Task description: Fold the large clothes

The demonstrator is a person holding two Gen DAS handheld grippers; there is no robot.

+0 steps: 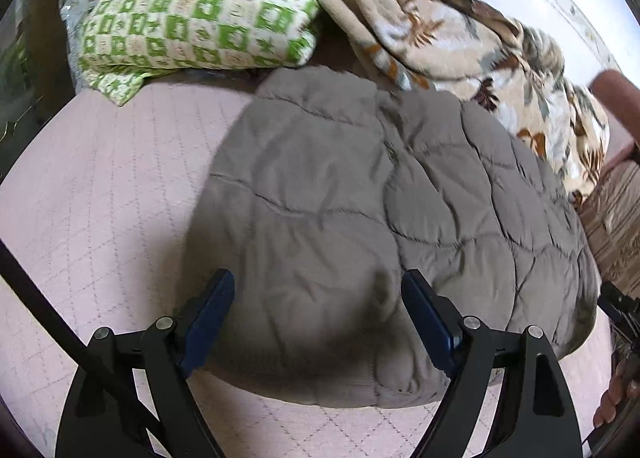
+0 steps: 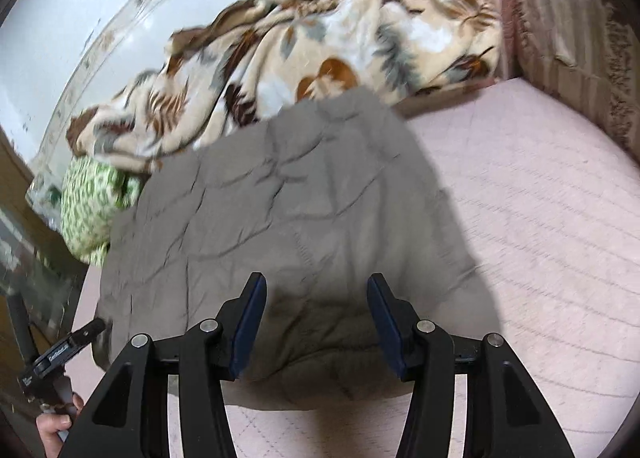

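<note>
A grey quilted padded garment (image 1: 380, 226) lies folded into a thick block on the pink quilted bed cover (image 1: 100, 198). It also shows in the right wrist view (image 2: 288, 218). My left gripper (image 1: 318, 282) is open and empty, its blue-padded fingers hovering over the garment's near left part. My right gripper (image 2: 316, 284) is open and empty, above the garment's near edge. The left gripper's tip (image 2: 80, 338) shows at the garment's left corner in the right wrist view.
A green-and-white patterned pillow (image 1: 192, 18) lies at the head of the bed. A beige leaf-print blanket (image 1: 460, 42) is bunched along the wall behind the garment. A brown striped cushion (image 2: 580, 26) stands at the far right. Pink cover (image 2: 540, 218) stretches right of the garment.
</note>
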